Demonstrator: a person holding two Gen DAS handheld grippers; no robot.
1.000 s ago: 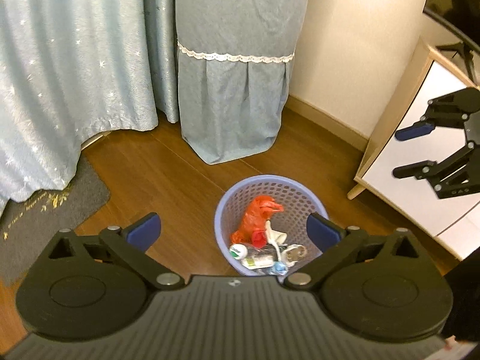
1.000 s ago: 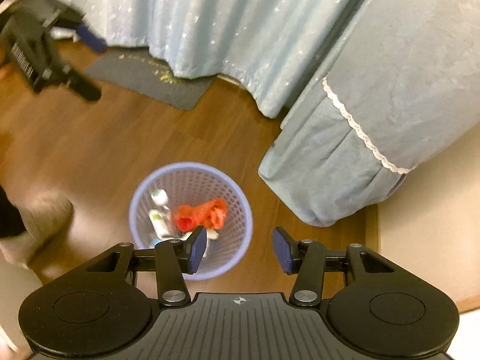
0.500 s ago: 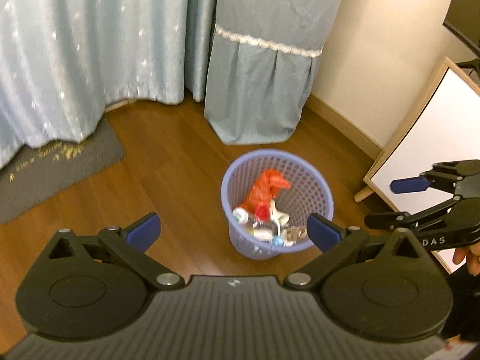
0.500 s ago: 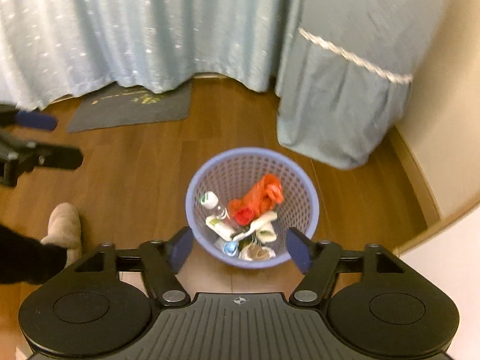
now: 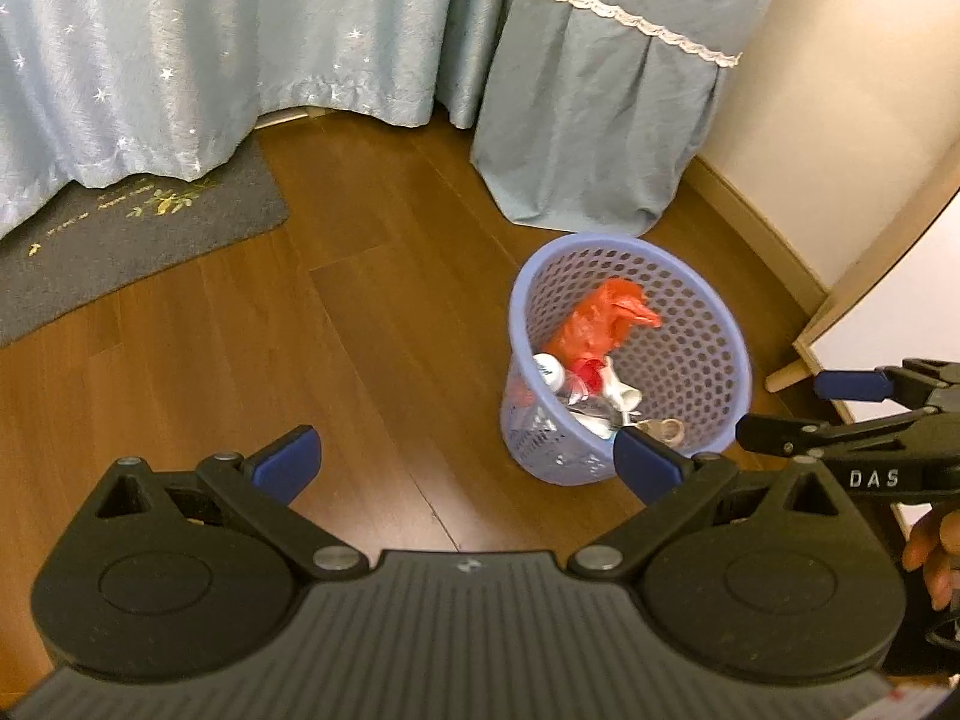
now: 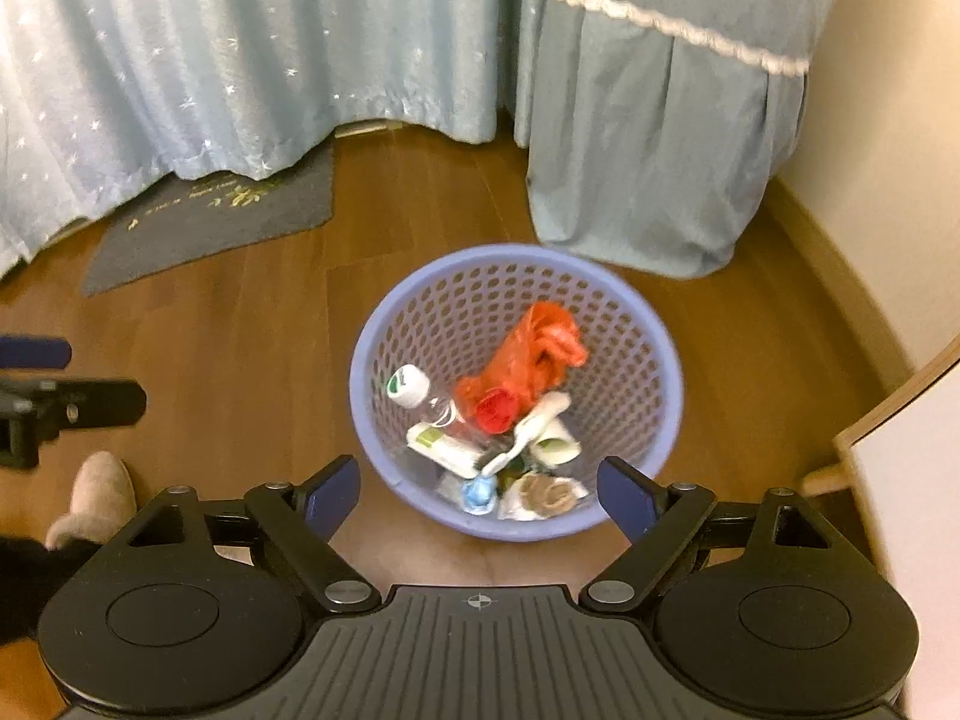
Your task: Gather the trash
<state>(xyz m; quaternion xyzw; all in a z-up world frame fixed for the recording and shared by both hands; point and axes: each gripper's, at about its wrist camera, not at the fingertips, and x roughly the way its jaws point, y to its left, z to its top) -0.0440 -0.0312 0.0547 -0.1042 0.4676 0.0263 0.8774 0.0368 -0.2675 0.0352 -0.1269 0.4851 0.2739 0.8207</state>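
Left wrist view: left gripper point(image 5: 462, 462) with fingers spread wide, nothing between them; bare floor point(image 5: 252, 360) ahead of them. The bin point(image 5: 627, 372) stands on the floor just beyond the right-hand finger, whose tip overlaps its near wall in this view; contact cannot be told. Inside: an orange bag point(image 5: 600, 324), a bottle point(image 5: 555, 369), small scraps. The right gripper point(image 5: 798, 408) shows beyond that finger, beside the bin, spread apart, nothing in it. Right wrist view: right gripper point(image 6: 480, 492) has just been opening, fingers released, nothing pinched; the bin point(image 6: 660, 354) sits dead ahead and between the finger lines, near rim just past the tips. Orange bag point(image 6: 528, 354), bottle point(image 6: 414, 387), tubes and wrappers lie within. Left gripper point(image 6: 66, 384) sits far off the left-hand finger. Judgement: step in hand is the approach to the filled bin, both tools empty. Next move likely calls for closing fingers over the rim on opposite sides; the thin perforated wall may flex, so grip squarely.
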